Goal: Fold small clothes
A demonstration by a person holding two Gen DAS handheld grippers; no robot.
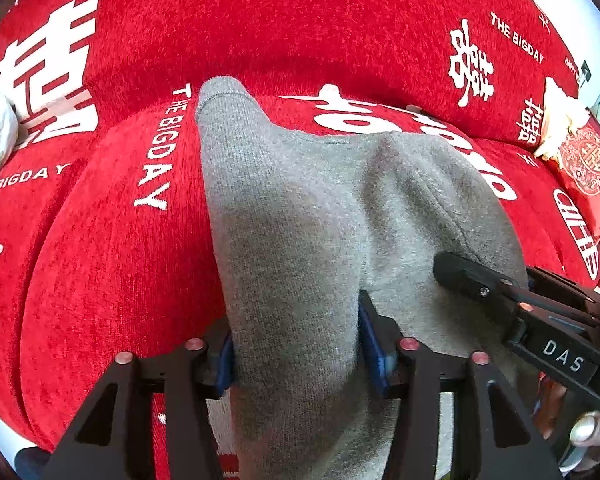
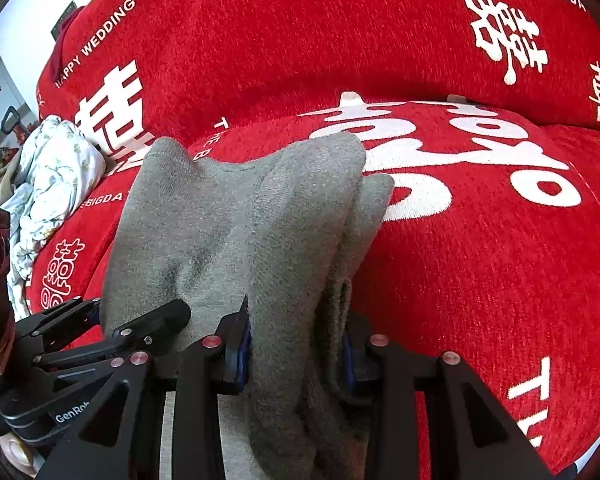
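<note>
Cloth fills both claws: the left claw (image 1: 296, 344) and the right claw (image 2: 296, 354) each pinch a bunched fold of one grey knit garment (image 1: 300, 208) draped on the red sofa cover (image 1: 112, 248). A loosening left pinch could let its fold slide out. One crumpled white cloth (image 2: 56, 168) lies well apart.

Garment (image 1: 300, 216): plain mid-grey knit, no print. Sofa cover (image 1: 300, 28): bright red plush, white double-happiness characters plus white "THE BIGDAY" / "HAPPY WEDDING" lettering. Crumpled cloth (image 2: 56, 176): white with small green leaf print. Cushion (image 1: 588, 164): red with white circular ornament. Left gripper (image 1: 296, 354) and right gripper (image 2: 296, 354): black frames, blue pads, pinkish-red rivets.
</note>
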